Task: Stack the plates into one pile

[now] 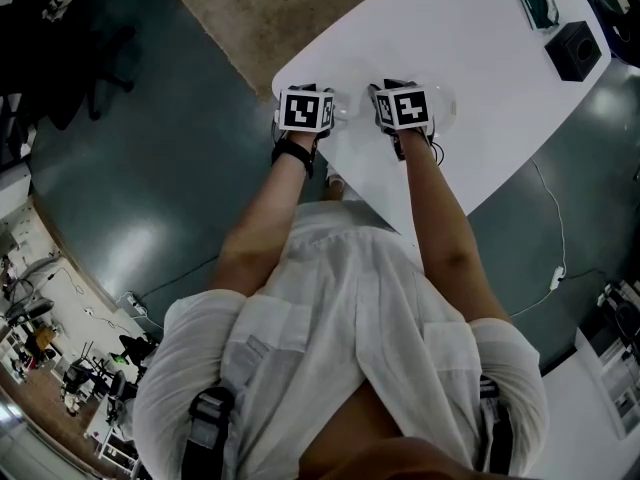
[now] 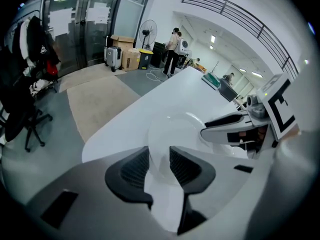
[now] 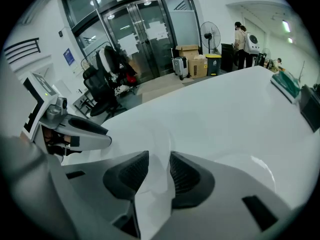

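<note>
Two white plates lie on the white table point(image 1: 480, 58). One plate point(image 1: 346, 109) sits between my two grippers; the other plate point(image 1: 446, 101) lies just right of the right gripper. The left gripper point(image 1: 306, 108) points steeply down at the first plate's left rim. In the left gripper view that plate point(image 2: 187, 126) runs in between the jaws of the left gripper point(image 2: 159, 166), and the pads stand apart from it. My right gripper point(image 1: 405, 106) is at its opposite rim. In the right gripper view the rim point(image 3: 156, 154) lies between the spread jaws of the right gripper point(image 3: 159, 171). The second plate point(image 3: 252, 166) shows at lower right.
A black box point(image 1: 573, 50) and a green item point(image 1: 538, 3) sit at the table's far right end. The table's near edge runs just below both grippers, with dark floor beyond. Office chairs point(image 3: 102, 91), cartons and people point(image 2: 173, 44) stand far behind.
</note>
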